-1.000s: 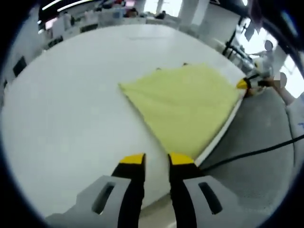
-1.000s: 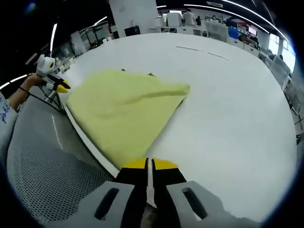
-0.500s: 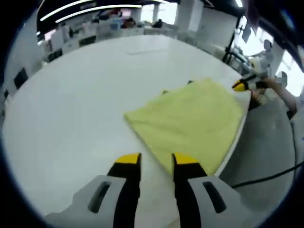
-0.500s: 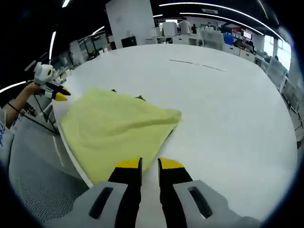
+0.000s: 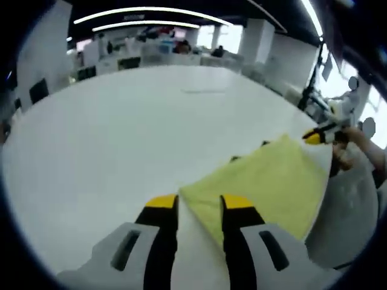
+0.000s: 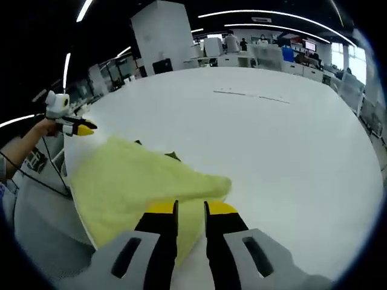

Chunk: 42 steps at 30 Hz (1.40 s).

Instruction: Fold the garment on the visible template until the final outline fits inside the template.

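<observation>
A pale yellow garment (image 5: 266, 184) lies flat on the white table (image 5: 121, 133), near its rounded edge. In the left gripper view my left gripper (image 5: 199, 204) stands open, and the garment's near corner lies in line with the gap between its jaws. At the cloth's far right corner hovers my right gripper (image 5: 313, 136), held by a hand. In the right gripper view my right gripper (image 6: 190, 209) is open just above the garment (image 6: 133, 184). The left gripper (image 6: 86, 128) hangs by the cloth's far left corner. Small dark marks (image 6: 172, 156) peek out at the garment's far edge.
The table's edge (image 6: 72, 202) runs close along the garment's side, with grey floor (image 6: 36, 235) below it. A thin line (image 6: 251, 95) is drawn far out on the table. Desks and people stand in the background.
Both views have swung up and forward over the table, so the garment sits lower in them. The right gripper's jaws, nearly shut a second ago, now stand apart. The garment has not moved.
</observation>
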Motion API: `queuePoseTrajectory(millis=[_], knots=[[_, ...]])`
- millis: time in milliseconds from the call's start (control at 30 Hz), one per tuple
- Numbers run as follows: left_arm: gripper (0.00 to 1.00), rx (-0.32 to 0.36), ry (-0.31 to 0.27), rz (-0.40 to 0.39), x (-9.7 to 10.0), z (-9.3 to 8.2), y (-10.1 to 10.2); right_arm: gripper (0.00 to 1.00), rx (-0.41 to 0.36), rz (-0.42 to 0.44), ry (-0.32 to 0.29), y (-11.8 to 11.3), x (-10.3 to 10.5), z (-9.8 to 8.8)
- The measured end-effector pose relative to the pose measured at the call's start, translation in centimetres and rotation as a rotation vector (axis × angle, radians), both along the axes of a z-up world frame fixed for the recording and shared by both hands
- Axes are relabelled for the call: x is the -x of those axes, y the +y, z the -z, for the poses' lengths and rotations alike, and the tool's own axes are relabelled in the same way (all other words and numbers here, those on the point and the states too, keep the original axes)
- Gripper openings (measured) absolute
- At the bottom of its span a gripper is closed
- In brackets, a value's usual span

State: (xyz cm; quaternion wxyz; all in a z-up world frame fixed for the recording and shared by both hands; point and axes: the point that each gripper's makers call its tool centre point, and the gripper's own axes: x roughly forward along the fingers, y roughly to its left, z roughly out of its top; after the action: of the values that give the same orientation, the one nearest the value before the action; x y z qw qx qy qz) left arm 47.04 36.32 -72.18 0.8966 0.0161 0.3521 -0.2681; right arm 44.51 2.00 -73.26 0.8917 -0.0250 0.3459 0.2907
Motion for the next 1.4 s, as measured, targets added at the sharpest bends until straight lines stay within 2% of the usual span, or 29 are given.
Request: queuePoseTrajectory(millis=[100, 367, 533, 900, 1033, 1100, 1300, 1400], knots=[[0.23, 0.009, 0.007, -0.011, -0.5, 0.5, 0.0, 0.16, 0.012, 0.015, -0.006, -0.3, -1.0, 0.2], [0.2, 0.035, 0.049, -0.044, -1.7, 2.2, -0.1, 0.14, 0.03, 0.057, 0.022, -1.5, -3.1, 1.5], [0.18, 0.056, 0.08, -0.052, -1.9, 3.3, -0.6, 0.1, 0.008, 0.086, 0.064, -1.8, -4.1, 2.9], [0.17, 0.071, 0.115, -0.048, -1.5, 4.2, -1.3, 0.1, -0.003, 0.098, 0.103, -1.8, -4.3, 4.1], [0.04, 0.092, 0.116, -0.052, -1.7, 4.1, -1.5, 0.07, 0.0, 0.097, 0.108, -1.8, -4.4, 4.3], [0.0, 0.105, 0.121, -0.05, -1.8, 4.0, -1.6, 0.01, 0.01, 0.102, 0.102, -2.0, -4.6, 4.3], [0.0, 0.106, 0.14, -0.043, -1.7, 4.3, -1.6, 0.01, 0.003, 0.112, 0.105, -2.2, -4.7, 4.3], [0.0, 0.109, 0.128, -0.056, -1.7, 4.1, -1.4, 0.08, -0.003, 0.12, 0.098, -2.3, -4.8, 4.2]])
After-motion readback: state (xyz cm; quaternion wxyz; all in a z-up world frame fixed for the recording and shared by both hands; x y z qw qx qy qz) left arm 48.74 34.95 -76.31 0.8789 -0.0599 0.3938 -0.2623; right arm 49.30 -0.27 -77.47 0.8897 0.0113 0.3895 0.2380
